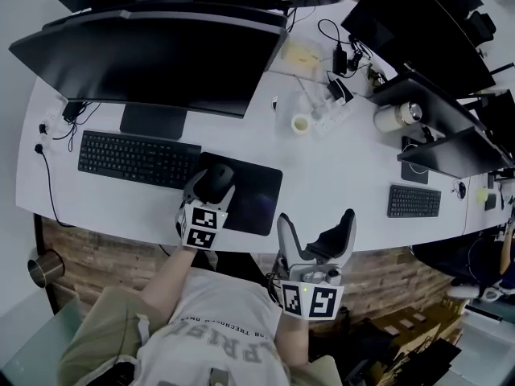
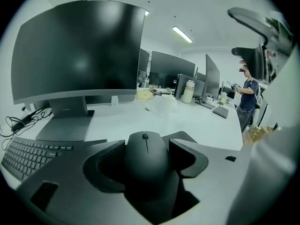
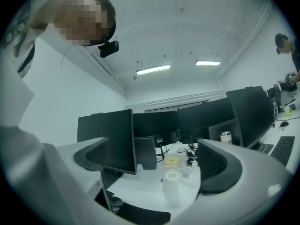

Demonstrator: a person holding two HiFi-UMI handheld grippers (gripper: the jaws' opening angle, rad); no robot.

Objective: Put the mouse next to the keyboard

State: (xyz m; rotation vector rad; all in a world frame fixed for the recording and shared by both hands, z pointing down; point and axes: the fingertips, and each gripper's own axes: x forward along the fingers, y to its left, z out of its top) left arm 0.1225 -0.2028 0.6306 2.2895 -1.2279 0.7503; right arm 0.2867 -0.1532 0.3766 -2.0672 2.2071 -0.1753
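While your left gripper (image 1: 213, 185) reaches over the desk (image 1: 338, 175), its jaws are clamped on the mouse (image 2: 145, 156). In the left gripper view both pads (image 2: 187, 157) press against its sides, and its wheel (image 2: 145, 136) points away from you. From the head view you have the mouse over the far left corner of the pad (image 1: 253, 198), just beside the right end of the keyboard (image 1: 138, 158). You cannot tell from any view whether the mouse rests on the pad or hangs just above it. The keyboard lies in front of the stand (image 1: 153, 121) of the big monitor (image 1: 153, 55), parallel to the screen.

Your right gripper (image 1: 315, 217) is held at the near edge of the desk, to the right of the pad and well apart from the mouse. Its jaws stand wide apart with nothing between them. Its view tilts up across the desk toward a tape roll (image 3: 171, 182) and a row of dark monitors (image 3: 154, 125). A second keyboard (image 1: 414, 201) lies far to your right, and a flask (image 1: 397, 117) stands beyond it.
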